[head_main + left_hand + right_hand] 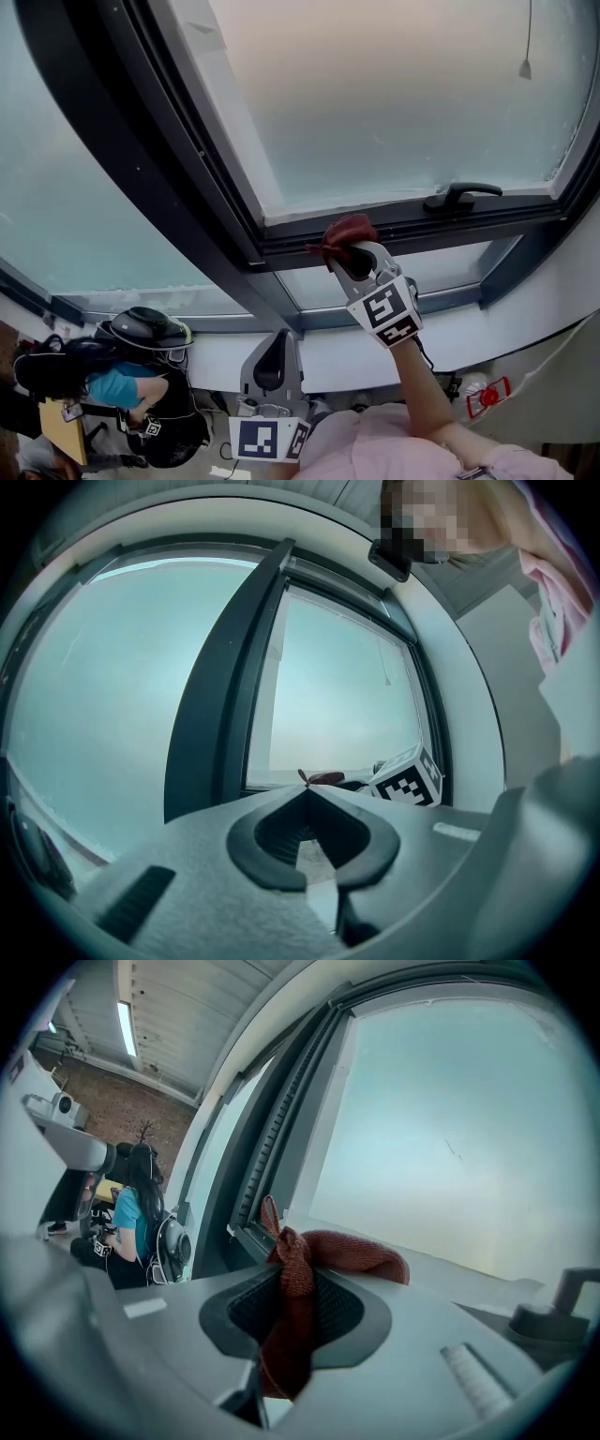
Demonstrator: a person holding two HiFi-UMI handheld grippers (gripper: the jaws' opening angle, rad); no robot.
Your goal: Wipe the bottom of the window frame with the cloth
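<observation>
Cloth slip: likely if dragged hard along the rail; only a narrow twist of the cloth [309,1260] pinched, most of it bunched loose above the jaw tips.
Handle snag: possible on a sweep toward the window handle [459,197], standing proud of the bottom rail near the right corner; could catch the loose bunch or knock the gripper.
Missed contact: possible with so little fabric spread flat; jaw plastic rather than cloth may rub the frame.
Corner dirt: probably left behind unless pushed right into the lower left corner of the sash.

Right gripper [354,261]: raised to the frame, jaws clamped on the red-brown cloth [345,232].
Cloth position: at the bottom rail of the window frame [412,225], between the lower left corner and the handle, seemingly touching the rail.
Left gripper [274,349]: held low, well below the rail, jaws together with nothing between them.

Surface: dark metal rail, smooth, narrow, stepped with grooves toward the left upright.
Glass [394,94]: frosted or hazy, pale, nothing readable through it.
Pull cord [525,66]: hanging before the pane near the upper right corner.
Room: white sill band under the frame; seated person [122,384] in a teal top with a dark backpack, well off to the lower left; brick wall and strip light in the right gripper view.
</observation>
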